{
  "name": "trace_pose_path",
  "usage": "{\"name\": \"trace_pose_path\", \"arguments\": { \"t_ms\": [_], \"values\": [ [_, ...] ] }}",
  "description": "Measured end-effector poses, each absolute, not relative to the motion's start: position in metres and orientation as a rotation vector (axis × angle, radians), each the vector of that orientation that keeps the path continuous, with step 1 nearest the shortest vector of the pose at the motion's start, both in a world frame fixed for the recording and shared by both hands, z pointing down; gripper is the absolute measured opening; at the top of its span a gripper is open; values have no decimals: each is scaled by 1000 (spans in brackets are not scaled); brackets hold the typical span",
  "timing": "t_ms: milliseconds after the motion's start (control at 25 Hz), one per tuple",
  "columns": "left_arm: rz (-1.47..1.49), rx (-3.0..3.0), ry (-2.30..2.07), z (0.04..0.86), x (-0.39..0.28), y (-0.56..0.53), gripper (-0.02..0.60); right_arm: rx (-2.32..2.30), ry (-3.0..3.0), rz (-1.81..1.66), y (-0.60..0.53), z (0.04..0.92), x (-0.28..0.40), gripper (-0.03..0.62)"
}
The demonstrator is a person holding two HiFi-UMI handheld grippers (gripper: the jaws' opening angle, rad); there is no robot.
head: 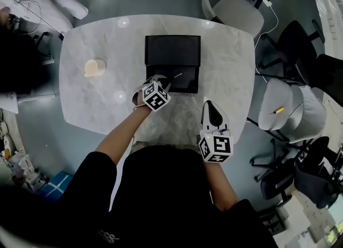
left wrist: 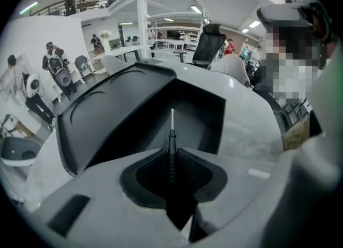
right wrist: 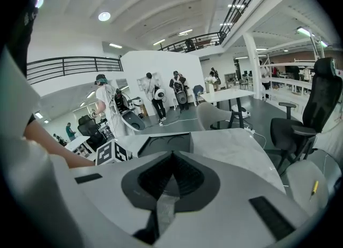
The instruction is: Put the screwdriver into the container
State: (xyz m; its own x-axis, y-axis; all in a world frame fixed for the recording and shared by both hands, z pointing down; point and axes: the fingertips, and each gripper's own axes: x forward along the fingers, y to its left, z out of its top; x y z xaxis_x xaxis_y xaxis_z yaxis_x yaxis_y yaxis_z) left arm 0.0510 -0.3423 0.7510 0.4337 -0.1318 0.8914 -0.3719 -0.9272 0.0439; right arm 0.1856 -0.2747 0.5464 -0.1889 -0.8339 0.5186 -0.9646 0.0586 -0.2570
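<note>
A black container [head: 172, 50] lies open in the middle of the pale marble table [head: 96, 102], its lid [left wrist: 115, 107] folded back and its tray [left wrist: 201, 118] on the near side. My left gripper [head: 162, 84] is shut on the screwdriver [left wrist: 172, 134], a slim black tool with a thin metal shaft [head: 176, 75] that points over the tray's near edge. The tip hangs above the tray opening. My right gripper [head: 213, 106] rests at the table's front right, shut with nothing between its jaws, and its view shows the container [right wrist: 166, 144] ahead to the left.
A cream cup-like object [head: 95, 68] stands on the table's left side. Office chairs [head: 292, 110] crowd the floor to the right, and another chair [head: 236, 6] stands behind the table. People stand far off in the hall.
</note>
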Motion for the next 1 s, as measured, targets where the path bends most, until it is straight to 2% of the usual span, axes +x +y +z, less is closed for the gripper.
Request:
{"name": "trace_pose_path", "arguments": {
  "t_ms": [1000],
  "values": [
    [1574,2390,-319,778,70,-345,75,1933,-2079,846,-294,554,207,11]
  ]
}}
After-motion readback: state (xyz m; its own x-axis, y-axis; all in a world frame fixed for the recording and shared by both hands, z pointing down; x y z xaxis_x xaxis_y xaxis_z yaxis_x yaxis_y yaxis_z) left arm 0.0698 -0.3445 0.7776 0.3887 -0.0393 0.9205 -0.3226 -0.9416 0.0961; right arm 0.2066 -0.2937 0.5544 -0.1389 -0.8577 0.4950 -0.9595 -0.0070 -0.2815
